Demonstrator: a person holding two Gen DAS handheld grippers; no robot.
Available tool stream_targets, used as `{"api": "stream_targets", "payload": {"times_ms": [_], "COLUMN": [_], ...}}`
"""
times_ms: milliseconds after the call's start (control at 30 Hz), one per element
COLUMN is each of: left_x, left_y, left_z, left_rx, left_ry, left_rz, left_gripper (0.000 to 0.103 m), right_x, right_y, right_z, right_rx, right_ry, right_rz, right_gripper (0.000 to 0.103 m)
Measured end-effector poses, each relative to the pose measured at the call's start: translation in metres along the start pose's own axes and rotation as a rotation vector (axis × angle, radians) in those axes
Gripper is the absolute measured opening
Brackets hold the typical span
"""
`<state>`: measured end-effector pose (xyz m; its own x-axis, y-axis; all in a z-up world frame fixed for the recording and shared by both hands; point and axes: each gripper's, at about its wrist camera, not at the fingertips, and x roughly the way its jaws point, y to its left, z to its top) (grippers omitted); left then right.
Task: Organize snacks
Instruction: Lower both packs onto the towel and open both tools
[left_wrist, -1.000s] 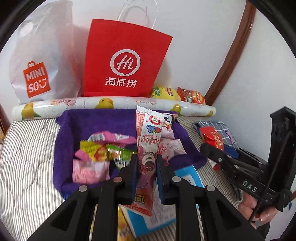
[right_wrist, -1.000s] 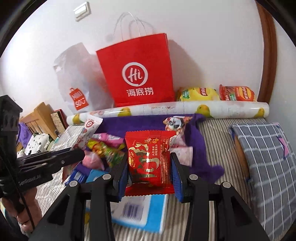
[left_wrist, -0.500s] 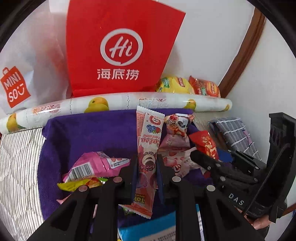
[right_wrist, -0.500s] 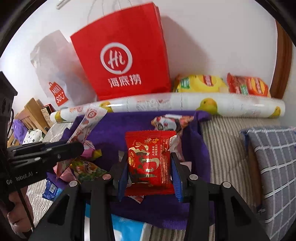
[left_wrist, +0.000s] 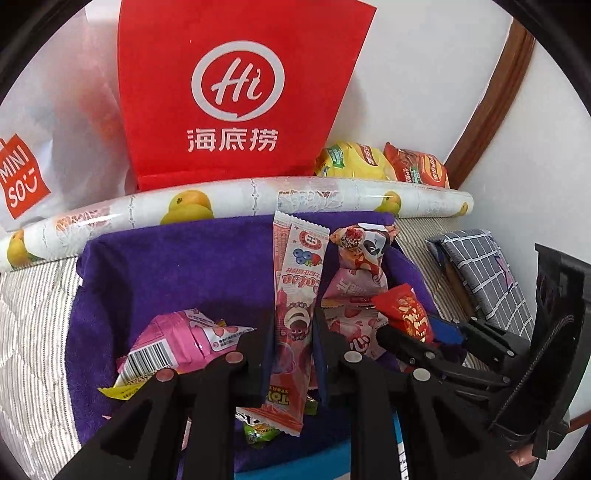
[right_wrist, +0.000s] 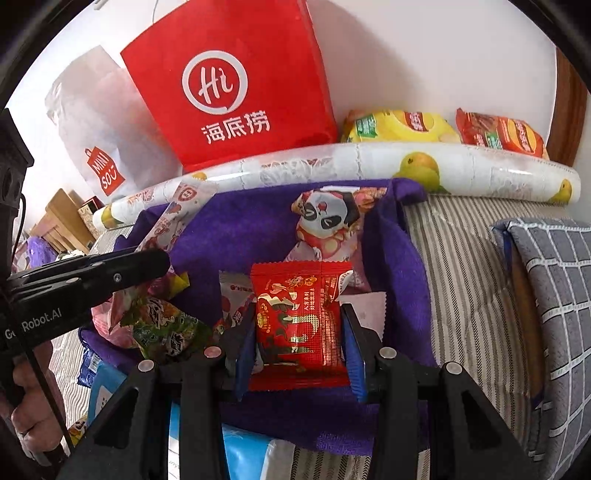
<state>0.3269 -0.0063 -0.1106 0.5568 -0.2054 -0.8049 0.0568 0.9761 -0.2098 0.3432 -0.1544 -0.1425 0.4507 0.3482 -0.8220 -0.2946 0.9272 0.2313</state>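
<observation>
Snacks held over the purple bin (left_wrist: 192, 258), one in each gripper; both grips look slight.
Left gripper (left_wrist: 293, 347) has its fingers narrow on a long pink stick packet (left_wrist: 297, 295), pinched low so the tall top may tip sideways onto the pink pouch (left_wrist: 173, 339); right gripper (right_wrist: 299, 350), close beside it, has its fingers clamped on a flat red sachet (right_wrist: 299, 317); glossy foil could slip, and the two grippers could knock together over the panda packet (right_wrist: 328, 218).
</observation>
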Motion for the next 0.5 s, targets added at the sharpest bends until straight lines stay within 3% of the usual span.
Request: {"api": "stream_targets", "payload": {"times_ms": [67,200,400,467,500], "left_x": [0.002,0.004,-0.009,-0.019,-0.026], "left_y": [0.001,0.005,0.011,0.013,0.013], "left_z": [0.000,-0.001,-0.008,-0.011,-0.013], "left_rx": [-0.005,-0.031,-0.059,-0.055,-0.047], "left_ry": [0.010,0.035,0.043,0.029,0.016], "left_rz": [-0.015,-0.037,-0.069,-0.059,-0.047], "left_gripper": [0.021,0.024,0.033,0.045,0.046], "right_x": [-0.001,-0.009,-0.022,-0.028,-0.032], "right_y": [-0.001,-0.004,-0.002,0.001,0.004], "right_z": [-0.001,-0.002,-0.002,-0.003,-0.005], "right_rx": [0.010,0.022,0.023,0.021,0.020], "right_ry": [-0.002,-0.043,-0.086,-0.095,-0.099], "right_rz": [0.007,0.024,0.073,0.076,0.073], "right_gripper": [0.044,0.064,0.064,0.064,0.064]}}
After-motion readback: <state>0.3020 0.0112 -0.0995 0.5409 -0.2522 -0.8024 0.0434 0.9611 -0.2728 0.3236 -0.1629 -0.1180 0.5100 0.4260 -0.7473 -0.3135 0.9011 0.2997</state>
